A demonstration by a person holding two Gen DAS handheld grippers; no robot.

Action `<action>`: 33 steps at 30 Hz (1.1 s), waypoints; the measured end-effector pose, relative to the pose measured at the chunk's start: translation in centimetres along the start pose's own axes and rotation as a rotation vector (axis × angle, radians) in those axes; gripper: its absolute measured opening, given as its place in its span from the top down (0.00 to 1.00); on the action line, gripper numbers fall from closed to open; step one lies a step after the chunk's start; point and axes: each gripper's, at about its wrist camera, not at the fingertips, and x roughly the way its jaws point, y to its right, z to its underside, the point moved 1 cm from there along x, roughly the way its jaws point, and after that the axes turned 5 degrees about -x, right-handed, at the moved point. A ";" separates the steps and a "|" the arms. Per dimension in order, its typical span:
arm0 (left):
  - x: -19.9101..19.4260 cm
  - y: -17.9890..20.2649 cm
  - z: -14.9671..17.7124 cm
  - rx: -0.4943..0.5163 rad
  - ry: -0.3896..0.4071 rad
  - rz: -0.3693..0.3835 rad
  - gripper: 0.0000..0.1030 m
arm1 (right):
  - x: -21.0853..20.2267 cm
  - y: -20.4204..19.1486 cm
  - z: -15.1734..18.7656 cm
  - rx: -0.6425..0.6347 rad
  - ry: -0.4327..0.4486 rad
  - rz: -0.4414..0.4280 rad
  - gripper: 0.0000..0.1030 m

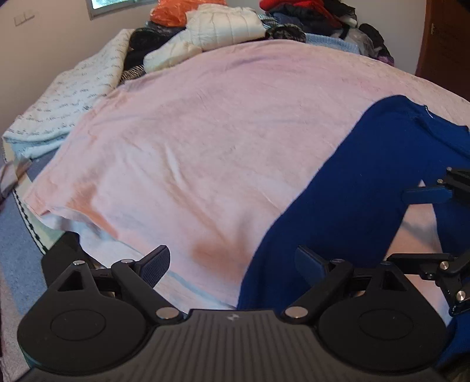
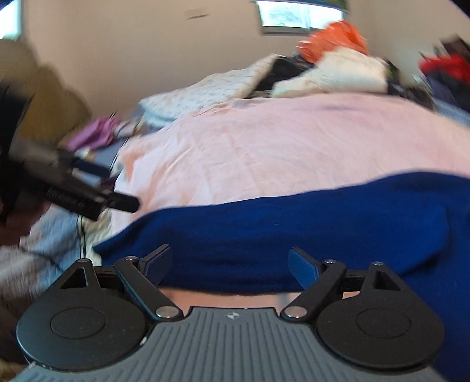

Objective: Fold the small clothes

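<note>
A royal blue garment (image 1: 346, 205) lies on a pink blanket (image 1: 191, 132) that covers the bed, at the right of the left wrist view. My left gripper (image 1: 232, 261) is open and empty, low over the blanket, with the garment's near end by its right finger. My right gripper (image 2: 229, 261) is open and empty just in front of the blue garment (image 2: 293, 229), whose long edge runs across the right wrist view. The right gripper's fingers (image 1: 426, 194) show at the far right of the left wrist view, over the garment. The left gripper (image 2: 88, 199) appears blurred at the left of the right wrist view.
A heap of clothes (image 1: 235, 26) with a white padded jacket and an orange item sits at the far end of the bed. A white printed quilt (image 1: 64, 97) lies along the left edge. A wooden door (image 1: 446, 44) is at the far right.
</note>
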 end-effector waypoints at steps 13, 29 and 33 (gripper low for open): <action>2.6 0.1 3.1 0.147 -0.161 0.193 0.90 | 0.2 -0.9 0.3 -0.004 -0.039 -0.010 0.14; -4.1 1.7 -4.0 -0.103 -0.003 0.556 0.96 | -4.4 1.0 1.6 -0.062 0.086 0.126 0.13; -5.1 2.9 -5.4 -0.170 0.009 0.625 0.96 | -5.6 -1.0 1.4 -0.221 0.149 0.140 0.13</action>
